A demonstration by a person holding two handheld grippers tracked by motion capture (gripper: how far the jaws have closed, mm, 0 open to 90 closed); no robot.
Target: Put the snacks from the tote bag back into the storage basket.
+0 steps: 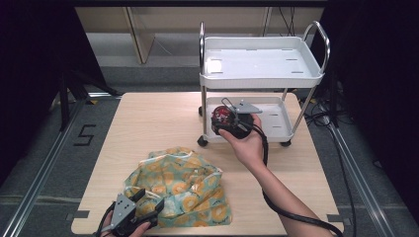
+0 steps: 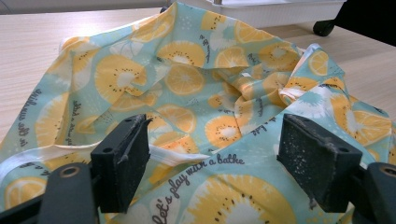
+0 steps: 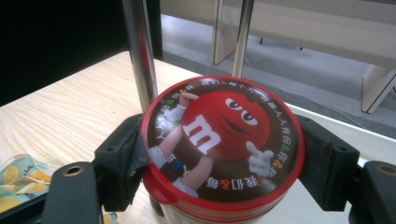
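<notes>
A: Where's the candy tub (image 3: 223, 144)?

B: Pinched between the right gripper's (image 3: 223, 161) 2 jaws, one on each side of its red lid, at the white cart's (image 1: 276, 126) lower shelf.

A: And the left gripper (image 2: 219, 161)?

B: Jaws spread, apart from each other over the lemon-print cloth (image 2: 196, 88) on the table (image 1: 158, 118).
</notes>
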